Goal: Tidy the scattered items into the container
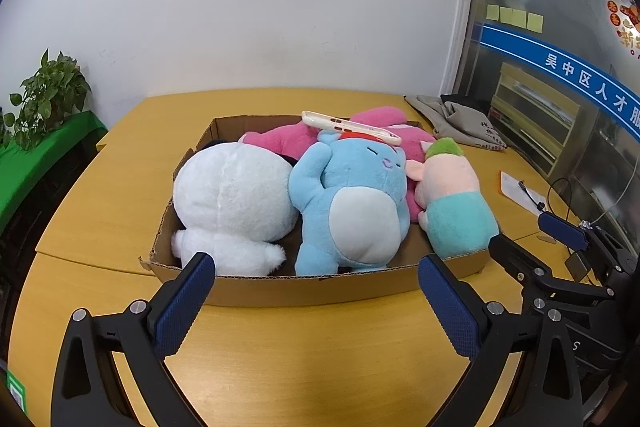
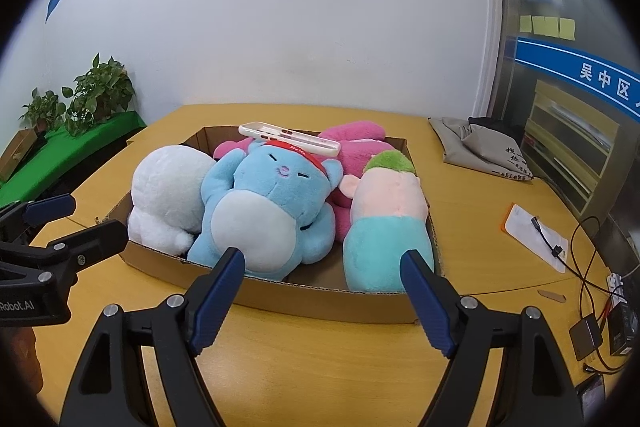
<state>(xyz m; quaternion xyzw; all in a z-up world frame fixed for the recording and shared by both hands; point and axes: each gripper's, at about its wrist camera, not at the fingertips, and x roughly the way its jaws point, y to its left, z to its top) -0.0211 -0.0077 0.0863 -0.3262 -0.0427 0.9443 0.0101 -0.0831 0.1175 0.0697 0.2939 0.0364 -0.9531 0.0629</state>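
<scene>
- Cardboard box (image 1: 304,287) sits mid-frame on the counter (image 1: 320,347), holding white (image 1: 232,203), blue (image 1: 356,195), pink (image 1: 380,131) plush toys.
- Phone case (image 1: 350,132) lies atop them.
- Left gripper (image 1: 316,267) and right gripper (image 2: 322,263): jaws wide, empty, lower frame.

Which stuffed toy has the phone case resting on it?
The blue plush, lying belly-up mid-box; the white phone case rests across its red-banded head, unlike the others.

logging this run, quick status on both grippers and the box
Left gripper open, empty. Right gripper open, empty. Four plush toys and a phone case in the cardboard box. Nothing blocking.
</scene>
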